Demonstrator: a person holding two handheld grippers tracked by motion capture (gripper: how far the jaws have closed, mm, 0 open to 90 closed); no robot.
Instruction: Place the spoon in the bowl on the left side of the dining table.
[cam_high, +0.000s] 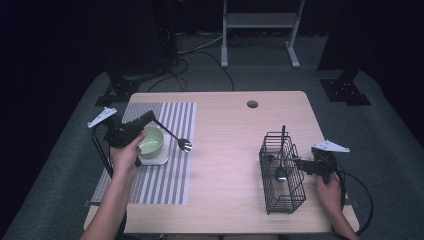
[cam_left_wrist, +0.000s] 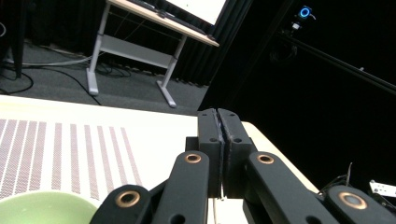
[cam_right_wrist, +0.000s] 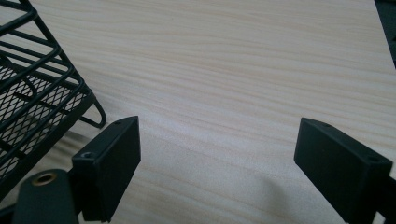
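The spoon (cam_high: 172, 136) is held out from the left gripper (cam_high: 150, 118), its bowl end raised over the striped mat (cam_high: 170, 180), just right of the green bowl (cam_high: 151, 141). The left gripper's jaws are seen pressed together, clamped on the spoon's thin handle. The bowl stands on a pale coaster (cam_high: 161, 160). The right gripper (cam_high: 301, 163) rests beside the wire basket (cam_high: 281, 200) on the table (cam_high: 230, 130); its jaws stand wide apart, with nothing held between them.
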